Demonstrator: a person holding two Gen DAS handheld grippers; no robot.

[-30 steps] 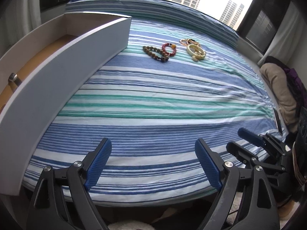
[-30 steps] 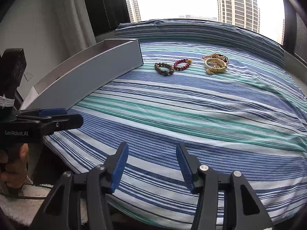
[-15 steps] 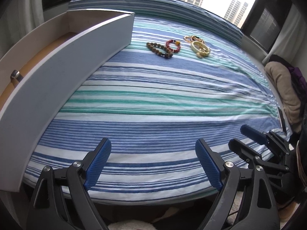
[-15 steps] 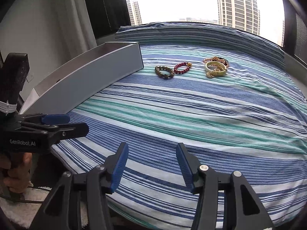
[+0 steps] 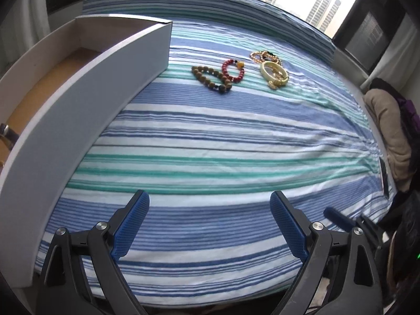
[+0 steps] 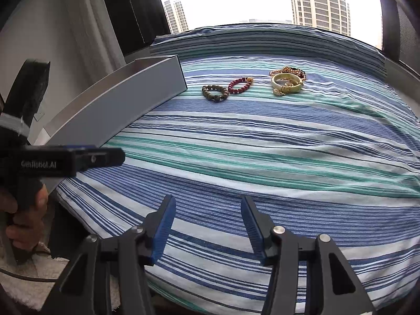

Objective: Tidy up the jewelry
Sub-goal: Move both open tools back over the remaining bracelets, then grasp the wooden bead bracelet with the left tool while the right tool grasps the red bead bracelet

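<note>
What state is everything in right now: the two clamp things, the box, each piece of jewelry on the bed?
Left gripper: open, empty, above the bedspread.
Right gripper: open, empty.
White box: lidless; one small dark item lies inside at its near end.
Brown bead bracelet: flat on the striped bedspread.
Red bead bracelet: flat, touching the brown one.
Cream bangle: flat on the bedspread.
Gold chain: bunched behind the bangle.
</note>
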